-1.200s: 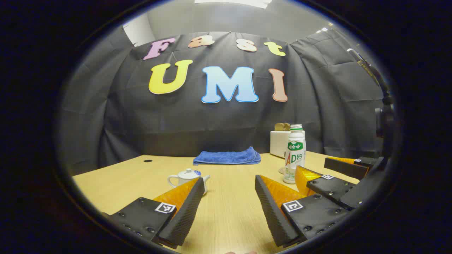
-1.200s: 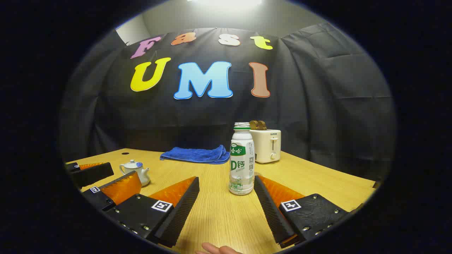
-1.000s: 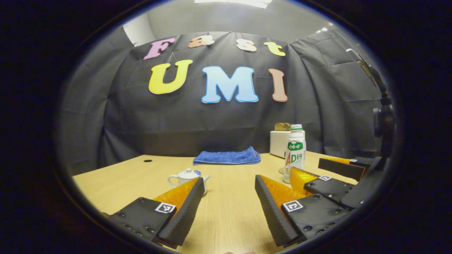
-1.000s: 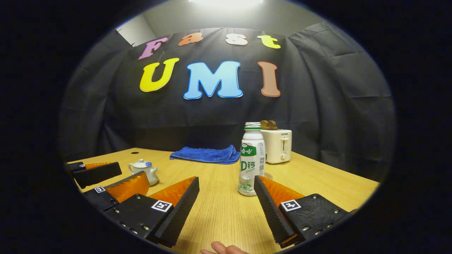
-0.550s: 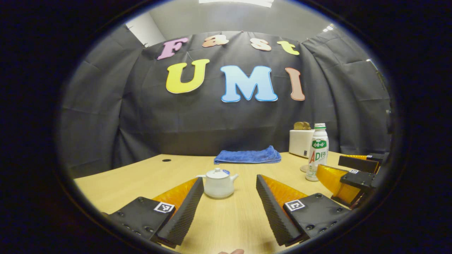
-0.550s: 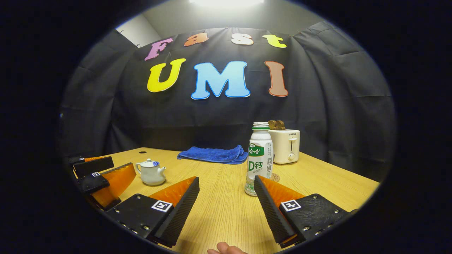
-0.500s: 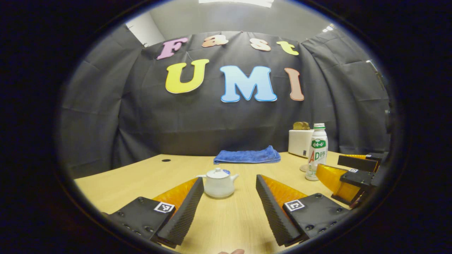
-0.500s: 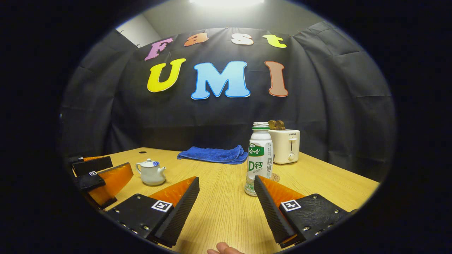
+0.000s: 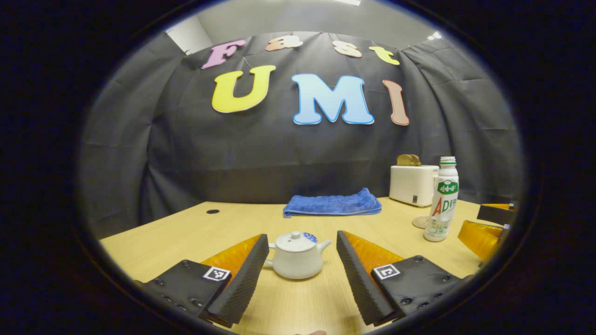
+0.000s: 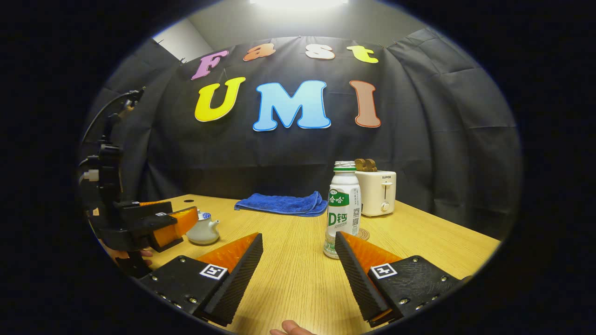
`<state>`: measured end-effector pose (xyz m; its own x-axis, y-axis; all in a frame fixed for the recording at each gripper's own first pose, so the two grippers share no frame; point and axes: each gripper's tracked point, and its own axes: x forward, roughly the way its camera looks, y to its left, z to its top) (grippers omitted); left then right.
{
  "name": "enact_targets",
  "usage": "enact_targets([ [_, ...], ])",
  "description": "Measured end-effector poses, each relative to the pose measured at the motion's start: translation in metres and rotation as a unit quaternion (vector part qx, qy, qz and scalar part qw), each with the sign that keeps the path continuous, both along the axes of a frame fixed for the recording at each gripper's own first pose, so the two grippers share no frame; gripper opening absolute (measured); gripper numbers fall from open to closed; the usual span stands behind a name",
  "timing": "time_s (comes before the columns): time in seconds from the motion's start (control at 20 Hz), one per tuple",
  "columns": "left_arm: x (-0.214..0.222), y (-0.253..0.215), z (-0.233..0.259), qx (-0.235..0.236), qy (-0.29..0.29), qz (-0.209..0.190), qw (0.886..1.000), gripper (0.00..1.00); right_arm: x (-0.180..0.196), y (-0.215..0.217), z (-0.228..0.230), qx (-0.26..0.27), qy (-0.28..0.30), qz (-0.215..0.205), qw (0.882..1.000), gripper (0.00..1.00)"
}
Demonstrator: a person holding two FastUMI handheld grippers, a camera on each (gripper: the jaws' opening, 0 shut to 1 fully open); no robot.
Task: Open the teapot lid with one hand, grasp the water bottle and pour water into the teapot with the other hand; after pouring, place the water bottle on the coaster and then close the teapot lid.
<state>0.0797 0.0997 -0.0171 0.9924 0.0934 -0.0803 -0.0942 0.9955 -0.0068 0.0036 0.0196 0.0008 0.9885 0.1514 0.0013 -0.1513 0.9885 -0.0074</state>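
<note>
The left gripper (image 9: pixel 301 242) is held low over the worktop (image 9: pixel 186 235), fingers spread wide, and the teapot (image 9: pixel 298 255) is framed right in the gap between them without being touched. The lid (image 9: pixel 296 240) is sat on the pot, spout turned to the right in the left gripper view. In the right gripper view the same left gripper (image 10: pixel 179 218) is seen from the side, near the teapot (image 10: pixel 202 230), with part of a hand (image 10: pixel 132 254) tucked under it.

The right gripper (image 10: pixel 298 239) is also kept low with its fingers wide apart. The water bottle (image 10: pixel 343 207) is stood upright just past the inner edge of its right finger (image 10: pixel 356 265), which covers part of the bottle's base; whether they touch can't be made out. A fingertip of the person (image 10: pixel 291 329) is cut off at the bottom edge.

The coaster (image 10: pixel 362 233) is mostly hidden behind the bottle there; in the left gripper view the coaster (image 9: pixel 419 222) is seen just left of the water bottle (image 9: pixel 441 200). The right gripper (image 9: pixel 486 228) is cut off at that view's right edge.

Further back, a folded blue towel (image 9: pixel 331 204) is laid on the worktop, and a white toaster (image 10: pixel 378 191) with bread in it is parked behind the bottle. A small dark hole (image 9: pixel 213 211) is spotted in the worktop at far left.
</note>
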Motion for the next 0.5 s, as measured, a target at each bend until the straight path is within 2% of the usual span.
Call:
enact_targets([
  [0.3,0.033,0.021,0.009,-0.028,0.001,0.01,1.0,1.0,0.0,0.0,-0.001,0.0,0.0,0.0,1.0,0.96],
  [0.5,0.055,0.023,0.006,-0.016,0.015,0.011,1.0,0.97,0.001,0.0,-0.001,0.0,0.0,0.0,1.0,0.96],
])
